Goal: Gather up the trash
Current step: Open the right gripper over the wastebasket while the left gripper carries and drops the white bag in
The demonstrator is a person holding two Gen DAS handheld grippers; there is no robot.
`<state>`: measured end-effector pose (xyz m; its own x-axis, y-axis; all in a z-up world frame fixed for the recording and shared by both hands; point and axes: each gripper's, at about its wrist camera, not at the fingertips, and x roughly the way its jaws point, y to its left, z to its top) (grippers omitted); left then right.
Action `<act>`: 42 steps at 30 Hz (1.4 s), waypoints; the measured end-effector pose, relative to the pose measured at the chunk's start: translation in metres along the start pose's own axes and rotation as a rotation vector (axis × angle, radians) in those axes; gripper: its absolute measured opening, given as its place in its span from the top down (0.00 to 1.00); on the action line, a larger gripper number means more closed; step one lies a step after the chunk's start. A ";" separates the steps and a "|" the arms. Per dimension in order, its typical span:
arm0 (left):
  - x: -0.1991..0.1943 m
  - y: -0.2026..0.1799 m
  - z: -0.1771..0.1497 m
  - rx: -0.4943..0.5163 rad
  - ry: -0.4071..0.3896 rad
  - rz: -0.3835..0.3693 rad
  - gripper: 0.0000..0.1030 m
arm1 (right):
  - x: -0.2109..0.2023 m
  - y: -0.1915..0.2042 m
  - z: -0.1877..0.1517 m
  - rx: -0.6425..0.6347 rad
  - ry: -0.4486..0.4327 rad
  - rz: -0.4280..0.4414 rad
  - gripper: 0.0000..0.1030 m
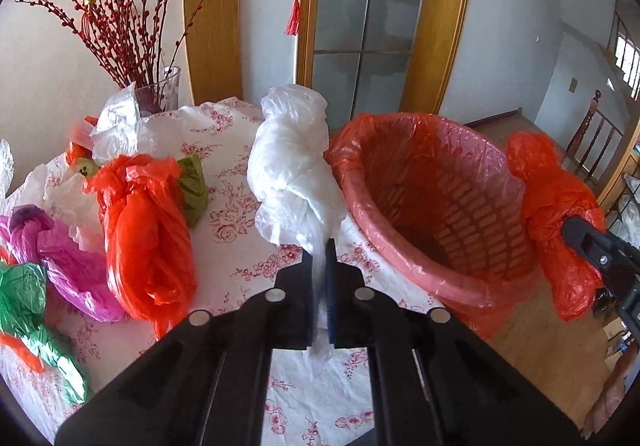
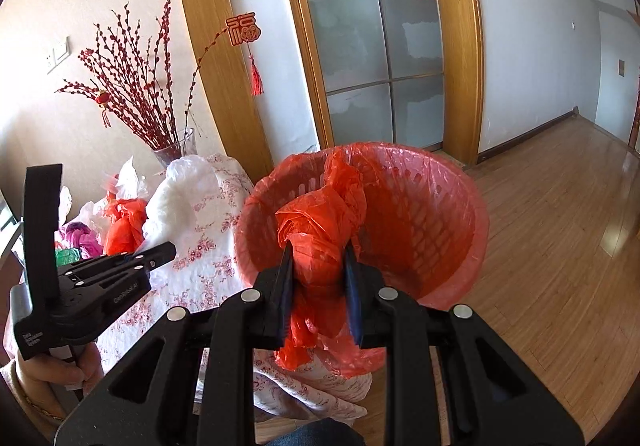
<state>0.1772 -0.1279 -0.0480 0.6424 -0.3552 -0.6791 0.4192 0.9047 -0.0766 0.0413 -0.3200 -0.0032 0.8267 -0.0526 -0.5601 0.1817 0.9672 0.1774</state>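
- Left claw is clamped on the white bag's tail, right claw on the orange bag.
- Orange one's best released low inside the bin, so nothing gets snagged on the liner.

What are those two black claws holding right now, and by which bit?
The left gripper pinches the white bag by its lower tail; the right gripper clamps the orange bag around its bunched middle.

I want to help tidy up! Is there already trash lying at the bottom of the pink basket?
No, in the left wrist view the pink basket holds only its red liner, with bare slatted wall and floor showing.
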 end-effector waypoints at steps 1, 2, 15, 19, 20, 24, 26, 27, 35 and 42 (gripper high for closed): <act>-0.003 -0.002 0.003 0.003 -0.006 -0.013 0.94 | -0.001 -0.001 0.002 0.001 -0.006 -0.001 0.78; -0.005 -0.004 0.006 0.005 -0.012 -0.027 0.94 | -0.002 -0.002 0.003 0.003 -0.012 -0.002 0.78; -0.011 -0.049 0.030 0.089 -0.043 -0.152 0.94 | -0.006 -0.036 0.031 0.057 -0.074 -0.047 0.78; -0.007 -0.063 0.033 0.118 -0.044 -0.176 0.94 | -0.002 -0.045 0.040 0.082 -0.077 -0.057 0.78; -0.005 -0.066 0.034 0.120 -0.041 -0.181 0.94 | -0.001 -0.047 0.041 0.083 -0.079 -0.061 0.78; 0.004 -0.075 0.038 0.126 -0.029 -0.195 0.94 | 0.004 -0.051 0.045 0.088 -0.081 -0.063 0.78; 0.009 -0.079 0.040 0.132 -0.025 -0.200 0.94 | 0.006 -0.053 0.047 0.092 -0.083 -0.061 0.78; 0.010 -0.081 0.040 0.138 -0.024 -0.201 0.94 | 0.007 -0.054 0.048 0.094 -0.084 -0.060 0.78; 0.025 -0.087 0.043 0.130 -0.001 -0.205 0.93 | 0.014 -0.061 0.059 0.125 -0.092 -0.048 0.77; 0.035 -0.077 0.042 0.100 0.019 -0.197 0.73 | 0.029 -0.067 0.066 0.163 -0.080 -0.032 0.47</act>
<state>0.1948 -0.2196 -0.0352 0.5304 -0.5171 -0.6717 0.5972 0.7903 -0.1368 0.0882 -0.4032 0.0219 0.8577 -0.1083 -0.5025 0.2868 0.9120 0.2931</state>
